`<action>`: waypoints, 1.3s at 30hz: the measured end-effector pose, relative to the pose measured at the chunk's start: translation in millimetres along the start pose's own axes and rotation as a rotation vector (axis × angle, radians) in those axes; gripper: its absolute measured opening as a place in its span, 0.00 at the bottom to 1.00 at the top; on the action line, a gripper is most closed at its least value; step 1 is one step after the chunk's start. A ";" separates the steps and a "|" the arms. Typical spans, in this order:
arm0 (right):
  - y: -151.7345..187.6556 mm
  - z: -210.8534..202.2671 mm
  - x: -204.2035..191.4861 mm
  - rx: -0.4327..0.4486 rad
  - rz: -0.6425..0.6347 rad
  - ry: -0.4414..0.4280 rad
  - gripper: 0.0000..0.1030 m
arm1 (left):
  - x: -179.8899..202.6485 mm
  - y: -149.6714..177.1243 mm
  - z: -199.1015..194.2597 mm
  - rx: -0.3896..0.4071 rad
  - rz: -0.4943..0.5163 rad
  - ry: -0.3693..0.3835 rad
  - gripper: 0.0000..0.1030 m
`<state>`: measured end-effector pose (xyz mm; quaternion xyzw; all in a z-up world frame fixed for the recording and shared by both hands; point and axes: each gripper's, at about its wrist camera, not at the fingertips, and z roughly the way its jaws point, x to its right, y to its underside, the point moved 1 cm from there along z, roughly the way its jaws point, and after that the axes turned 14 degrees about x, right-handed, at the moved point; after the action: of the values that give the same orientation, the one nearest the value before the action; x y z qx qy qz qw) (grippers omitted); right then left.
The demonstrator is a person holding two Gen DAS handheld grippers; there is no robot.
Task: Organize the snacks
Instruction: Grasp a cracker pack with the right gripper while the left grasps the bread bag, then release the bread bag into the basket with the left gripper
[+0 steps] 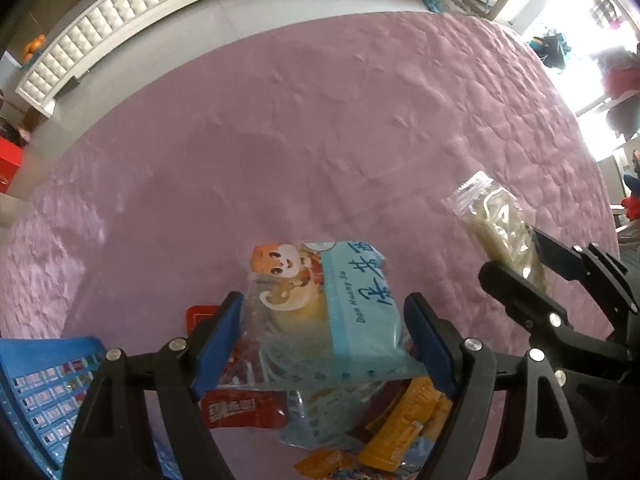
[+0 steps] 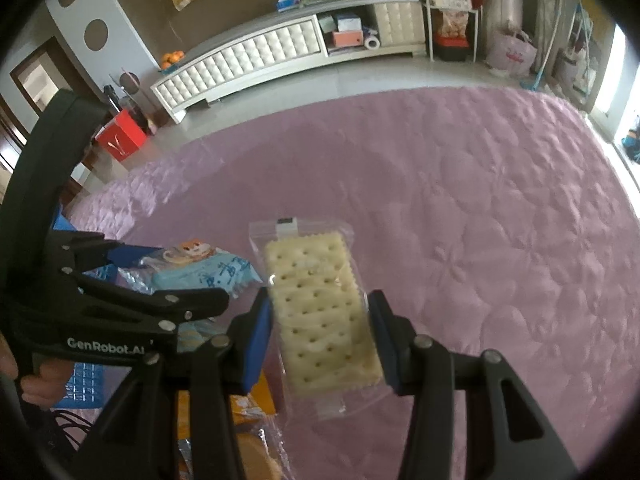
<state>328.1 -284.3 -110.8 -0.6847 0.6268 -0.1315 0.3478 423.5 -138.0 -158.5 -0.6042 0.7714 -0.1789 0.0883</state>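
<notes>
Snacks [image 1: 384, 436] crowd beneath blue packet [image 1: 332, 320], basket [image 1: 48, 392] beside.

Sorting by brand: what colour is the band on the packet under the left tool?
Light blue band, blue lettering; clearest in left wrist view.

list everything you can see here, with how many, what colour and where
Blue pack: one, light blue with cartoon, atop the pile, between left tool's pads.
Cracker pack: one, clear wrap, pale crackers, clamped in right tool.
Red packet: one, red, under blue pack.
Orange packets: several, orange, pile's near side.
Basket: one, blue, left of pile.
Cover: one, pink quilted.
Cabinet: one, white tufted, far wall.
Left tool: black, blue pads.
Right tool: same.
</notes>
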 end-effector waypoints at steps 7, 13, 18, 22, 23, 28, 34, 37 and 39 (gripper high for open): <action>4.9 8.5 -4.1 -0.030 -0.009 -0.010 0.51 | 0.4 6.9 -3.5 0.035 0.026 -0.012 0.61; 0.9 -2.1 -9.3 0.002 0.009 -0.030 0.51 | -4.7 13.4 -28.6 0.109 -0.007 0.009 0.59; -8.4 -30.3 -24.4 0.072 0.001 -0.037 0.50 | -11.5 22.1 -68.0 0.180 -0.017 0.029 0.59; -11.9 -40.5 -35.6 0.070 -0.021 -0.021 0.50 | -11.9 30.1 -99.5 0.223 -0.006 0.043 0.59; -12.8 -43.7 -38.8 0.069 -0.028 -0.014 0.50 | -13.1 32.9 -108.8 0.237 -0.007 0.047 0.59; -17.9 -72.2 -60.6 0.090 -0.053 -0.007 0.50 | -13.9 46.1 -149.1 0.297 -0.014 0.054 0.59; -21.2 -104.8 -100.9 0.124 -0.117 -0.008 0.50 | -24.6 70.0 -203.5 0.381 -0.017 0.058 0.59; -23.1 -121.5 -125.1 0.143 -0.146 -0.024 0.50 | -36.3 85.0 -230.3 0.423 -0.030 0.055 0.59; -23.7 -130.6 -140.6 0.157 -0.171 -0.026 0.50 | -43.8 92.8 -242.2 0.442 -0.037 0.050 0.59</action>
<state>240.5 -192.1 35.0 -0.7078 0.5493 -0.2006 0.3962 265.7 -35.6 25.4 -0.5794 0.7044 -0.3601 0.1961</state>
